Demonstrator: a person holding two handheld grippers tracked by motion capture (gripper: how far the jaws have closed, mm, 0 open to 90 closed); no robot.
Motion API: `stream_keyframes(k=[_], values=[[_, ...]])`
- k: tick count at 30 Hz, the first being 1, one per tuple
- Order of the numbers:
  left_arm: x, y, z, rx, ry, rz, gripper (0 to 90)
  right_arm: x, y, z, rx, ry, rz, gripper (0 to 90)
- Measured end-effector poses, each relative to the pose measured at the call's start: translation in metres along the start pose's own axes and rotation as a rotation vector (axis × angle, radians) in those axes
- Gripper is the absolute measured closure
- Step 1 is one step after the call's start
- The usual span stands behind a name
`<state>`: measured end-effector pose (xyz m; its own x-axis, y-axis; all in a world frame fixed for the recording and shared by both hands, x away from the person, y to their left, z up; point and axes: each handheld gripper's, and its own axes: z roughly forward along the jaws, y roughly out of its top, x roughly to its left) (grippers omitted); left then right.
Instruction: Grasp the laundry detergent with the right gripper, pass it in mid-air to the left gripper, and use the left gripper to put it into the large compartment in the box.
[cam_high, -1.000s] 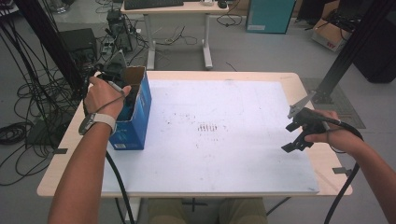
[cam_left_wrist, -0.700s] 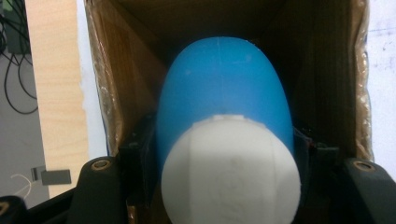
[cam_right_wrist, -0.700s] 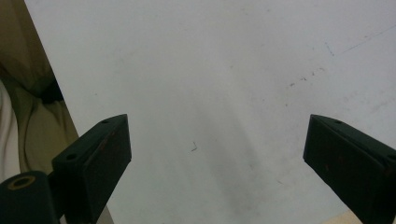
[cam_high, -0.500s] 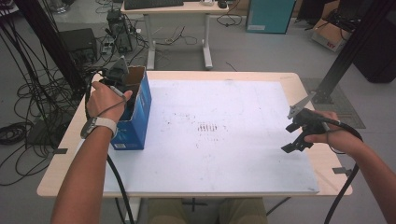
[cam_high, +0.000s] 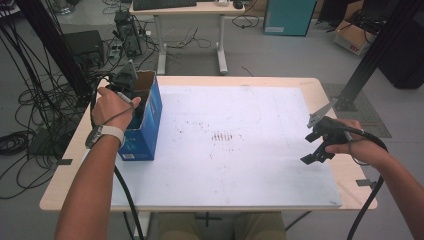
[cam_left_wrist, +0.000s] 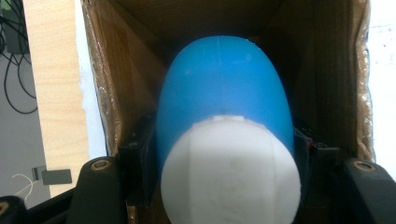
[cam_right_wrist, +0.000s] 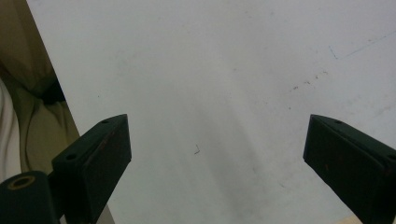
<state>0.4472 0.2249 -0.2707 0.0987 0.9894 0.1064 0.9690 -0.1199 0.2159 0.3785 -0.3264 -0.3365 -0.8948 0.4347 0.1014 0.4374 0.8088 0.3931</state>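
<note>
I note the left gripper (cam_left_wrist: 224, 186) clamped on the smooth blue plastic bottle with a white cap (cam_left_wrist: 224, 130) inside the open blue cardboard box (cam_high: 145, 120), right gripper (cam_right_wrist: 224, 158) wide open and empty; slick rounded walls risk slipping or snagging the box lip.

- Setting: a robotics or recording lab, not a home.
- Floor: bare grey concrete, with loose black cables (cam_high: 30, 115) heaped at the left of the bench (cam_high: 70, 165).
- Black metal rig posts (cam_high: 50, 40) rise at both sides of the bench.
- Electronic units (cam_high: 87, 45) stand on the floor among the cables.
- Behind: a second desk (cam_high: 200, 10) carrying a keyboard, a teal cabinet (cam_high: 287, 17), and a cardboard carton (cam_high: 350, 37).
- The bench top bears a scuffed white sheet (cam_high: 240, 150).
</note>
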Motion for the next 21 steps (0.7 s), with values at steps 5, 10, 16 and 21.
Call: stream_keyframes(k=[5,10,16,21], values=[[0.0004,0.0000,0.0001,0.001,-0.002,0.000,37.4,0.0006,-0.0006,-0.0002,-0.002,-0.006,0.004,7.6],[-0.0002,0.0005,0.0001,0.002,-0.001,0.001,37.3,0.0005,-0.0017,-0.0009,-0.001,-0.008,0.006,7.6],[-0.0006,0.0005,0.0002,0.002,0.003,0.004,37.3,0.0012,-0.0015,-0.0005,0.007,-0.005,0.006,7.6],[-0.0002,0.0006,-0.0003,0.009,-0.001,0.004,37.3,0.0014,-0.0010,-0.0001,0.002,-0.005,0.005,7.6]])
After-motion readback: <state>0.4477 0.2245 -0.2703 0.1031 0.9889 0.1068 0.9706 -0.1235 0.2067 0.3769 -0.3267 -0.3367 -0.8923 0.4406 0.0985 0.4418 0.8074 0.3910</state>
